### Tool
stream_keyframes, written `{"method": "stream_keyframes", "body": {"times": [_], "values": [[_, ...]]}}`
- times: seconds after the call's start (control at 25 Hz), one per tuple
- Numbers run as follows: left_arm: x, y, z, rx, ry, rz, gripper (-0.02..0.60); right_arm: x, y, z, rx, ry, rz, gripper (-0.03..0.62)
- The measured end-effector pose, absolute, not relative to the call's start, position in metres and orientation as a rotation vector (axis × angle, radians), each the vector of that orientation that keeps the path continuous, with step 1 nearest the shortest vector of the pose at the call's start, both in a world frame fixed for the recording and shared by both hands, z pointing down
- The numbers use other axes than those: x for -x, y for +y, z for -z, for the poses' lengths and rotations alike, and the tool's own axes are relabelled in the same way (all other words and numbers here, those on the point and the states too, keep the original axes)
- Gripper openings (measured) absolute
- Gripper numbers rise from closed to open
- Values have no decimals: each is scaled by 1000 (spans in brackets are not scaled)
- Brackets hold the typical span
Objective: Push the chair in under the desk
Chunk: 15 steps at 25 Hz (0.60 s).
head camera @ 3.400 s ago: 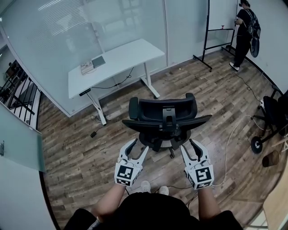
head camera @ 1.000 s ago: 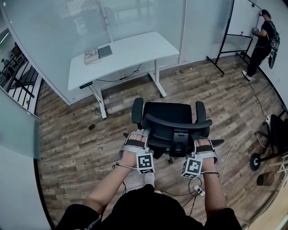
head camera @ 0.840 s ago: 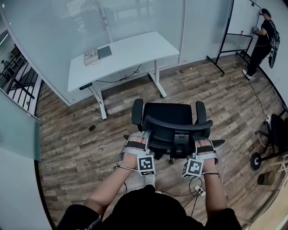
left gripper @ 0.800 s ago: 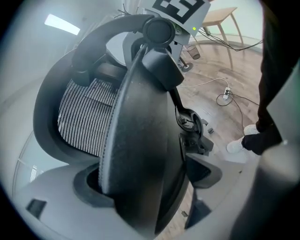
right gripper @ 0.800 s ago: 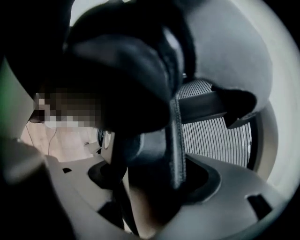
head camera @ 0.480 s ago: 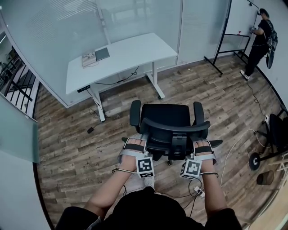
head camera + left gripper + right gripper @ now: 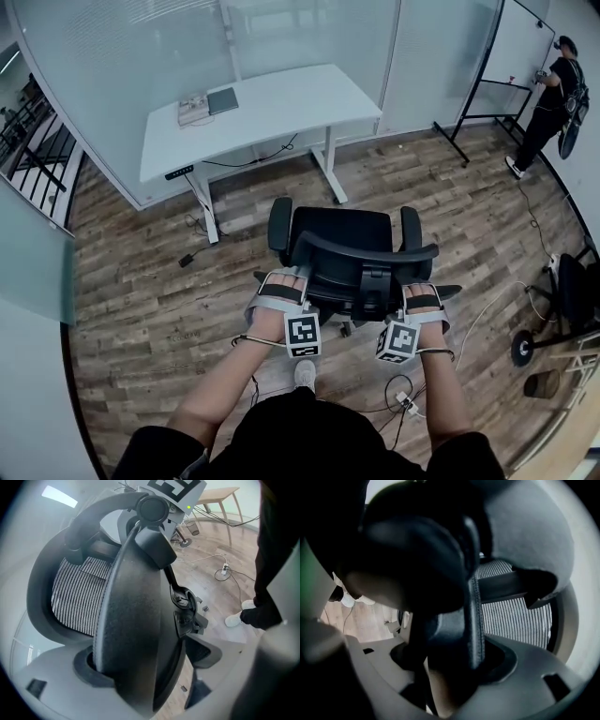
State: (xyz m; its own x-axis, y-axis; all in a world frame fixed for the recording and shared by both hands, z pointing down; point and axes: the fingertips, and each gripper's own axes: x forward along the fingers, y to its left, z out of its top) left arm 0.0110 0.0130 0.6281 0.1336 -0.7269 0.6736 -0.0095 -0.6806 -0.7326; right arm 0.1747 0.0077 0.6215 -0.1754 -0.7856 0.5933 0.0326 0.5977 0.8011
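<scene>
The chair [image 7: 342, 234] stands on the wooden floor [image 7: 131, 291] in front of the white desk [image 7: 281, 103]. It is apart from the desk, with the seat facing it, and is not under the desktop. The left gripper [image 7: 281, 283] is at the left edge of the backrest, and its fingers are closed on the backrest rim. The right gripper [image 7: 422, 300] is at the right edge. The right gripper view is dark, but its fingers appear to be clamped on the rim in the same way.
</scene>
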Motion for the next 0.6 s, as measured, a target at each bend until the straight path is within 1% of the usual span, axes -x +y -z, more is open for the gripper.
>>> {"method": "stream_keyframes", "body": {"times": [0.6], "values": [[23,-40,-629,1835,748,1622,477,-141,-54,-622,-611,-1607,871,304]]}}
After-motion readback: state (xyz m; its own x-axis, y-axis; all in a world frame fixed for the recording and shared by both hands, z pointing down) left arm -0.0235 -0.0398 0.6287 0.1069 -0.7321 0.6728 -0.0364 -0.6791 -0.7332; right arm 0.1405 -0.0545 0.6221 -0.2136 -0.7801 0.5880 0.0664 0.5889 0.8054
